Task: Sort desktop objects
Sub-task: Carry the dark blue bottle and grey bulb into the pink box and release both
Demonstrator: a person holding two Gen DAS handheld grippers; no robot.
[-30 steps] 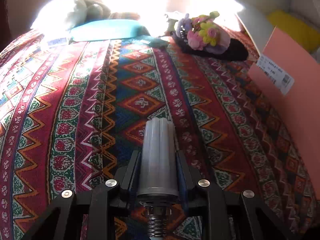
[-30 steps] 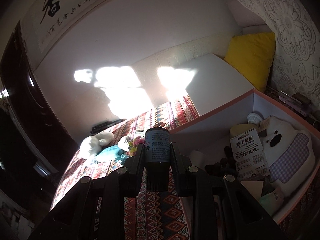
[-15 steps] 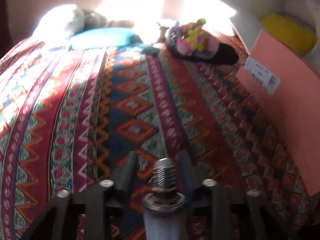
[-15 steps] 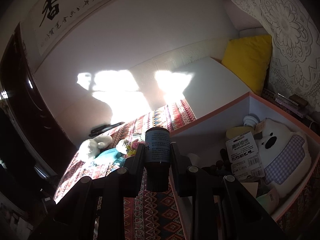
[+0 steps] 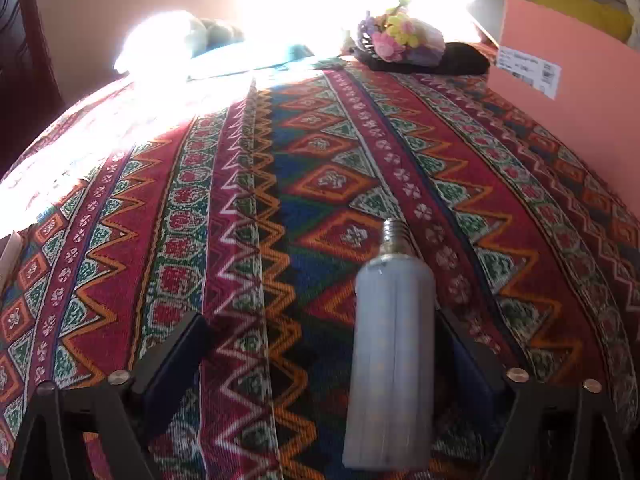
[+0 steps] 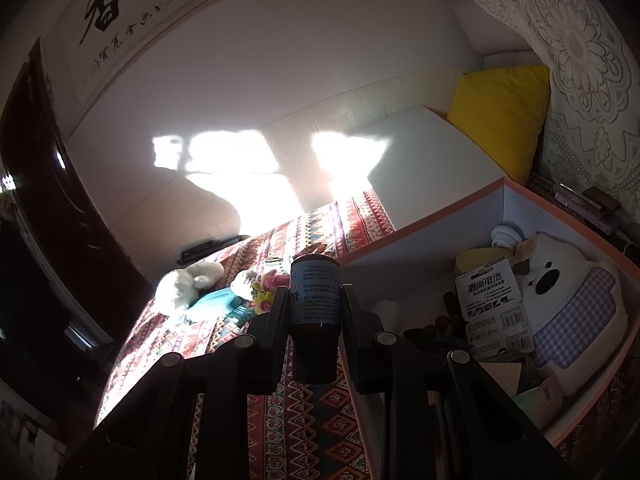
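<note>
While the left gripper closes its wide jaws, a white LED bulb lies loose between them on the patterned cloth.
Touching only one jaw, the bulb could roll away. Right gripper clamps a dark bottle, print unreadable, beside the pink box; its battery card shows Chinese characters.

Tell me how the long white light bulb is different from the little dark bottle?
The light bulb is pale and frosted; the bottle is dark with a blue label. The light bulb lies loose between the closing fingers of the left claw, apparently on the patterned cloth; the bottle is clamped in the right claw, held up off the cloth. The light bulb shows a metal screw end. Both are round and slim.
</note>
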